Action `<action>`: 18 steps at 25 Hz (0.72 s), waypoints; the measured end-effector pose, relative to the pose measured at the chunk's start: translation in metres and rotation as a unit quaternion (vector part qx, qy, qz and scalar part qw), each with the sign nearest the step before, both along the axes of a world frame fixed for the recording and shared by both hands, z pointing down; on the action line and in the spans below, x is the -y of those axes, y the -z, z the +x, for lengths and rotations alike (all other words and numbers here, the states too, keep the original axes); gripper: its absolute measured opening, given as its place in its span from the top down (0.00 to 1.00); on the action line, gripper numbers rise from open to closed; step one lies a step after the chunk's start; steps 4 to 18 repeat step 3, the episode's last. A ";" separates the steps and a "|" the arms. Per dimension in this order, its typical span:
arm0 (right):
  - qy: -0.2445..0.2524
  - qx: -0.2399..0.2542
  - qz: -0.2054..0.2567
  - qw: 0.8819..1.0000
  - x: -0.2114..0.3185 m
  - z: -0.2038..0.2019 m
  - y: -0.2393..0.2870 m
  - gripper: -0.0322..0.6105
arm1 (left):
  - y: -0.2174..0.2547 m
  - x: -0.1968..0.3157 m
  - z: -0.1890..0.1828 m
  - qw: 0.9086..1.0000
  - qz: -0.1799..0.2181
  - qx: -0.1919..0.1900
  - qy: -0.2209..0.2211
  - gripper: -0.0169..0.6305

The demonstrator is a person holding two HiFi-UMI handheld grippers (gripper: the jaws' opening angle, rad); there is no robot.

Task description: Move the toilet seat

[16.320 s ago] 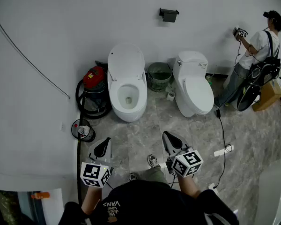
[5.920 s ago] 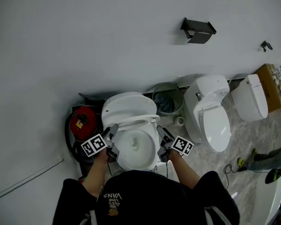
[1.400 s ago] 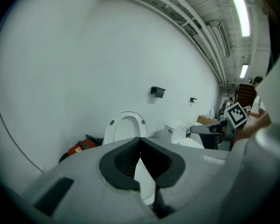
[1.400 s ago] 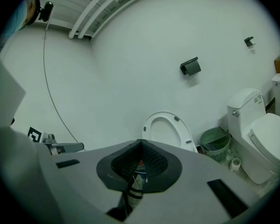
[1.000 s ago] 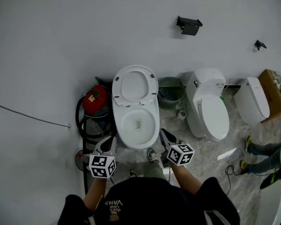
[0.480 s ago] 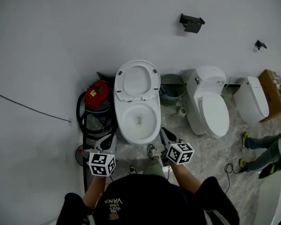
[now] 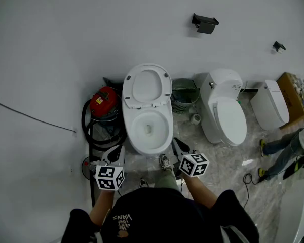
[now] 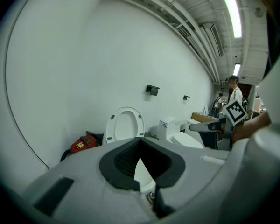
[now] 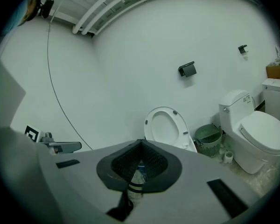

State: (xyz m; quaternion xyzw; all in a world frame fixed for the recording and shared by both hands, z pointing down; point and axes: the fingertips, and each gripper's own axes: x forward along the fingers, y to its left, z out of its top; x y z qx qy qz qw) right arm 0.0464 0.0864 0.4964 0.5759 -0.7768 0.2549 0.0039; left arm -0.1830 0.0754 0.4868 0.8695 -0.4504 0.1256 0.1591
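The white toilet stands against the wall with its seat raised upright, showing as an open ring. My left gripper hangs short of the bowl's front left, its jaws shut with nothing between them. My right gripper hangs off the bowl's front right, also shut and empty. Neither touches the toilet. A shoe of the person holding them shows between the two grippers.
A red vacuum with a black hose sits left of the toilet, a green wastebasket to its right, then a second toilet with its lid down. Another person's legs are at the far right. A black holder is on the wall.
Since the earliest frames the seat has gone from lying on the bowl to upright, and both grippers have drawn back from the rim. Over the last second only the person at the right moved.
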 end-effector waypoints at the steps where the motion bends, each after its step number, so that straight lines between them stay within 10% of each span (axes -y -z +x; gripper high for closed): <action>1: 0.000 0.000 -0.001 1.000 -0.001 0.000 0.000 0.95 | 0.000 -0.001 0.000 1.000 0.000 0.000 -0.001 0.97; 18: -0.002 -0.001 -0.002 1.000 -0.003 0.001 0.000 0.95 | 0.001 -0.002 0.001 1.000 0.001 0.001 -0.002 0.97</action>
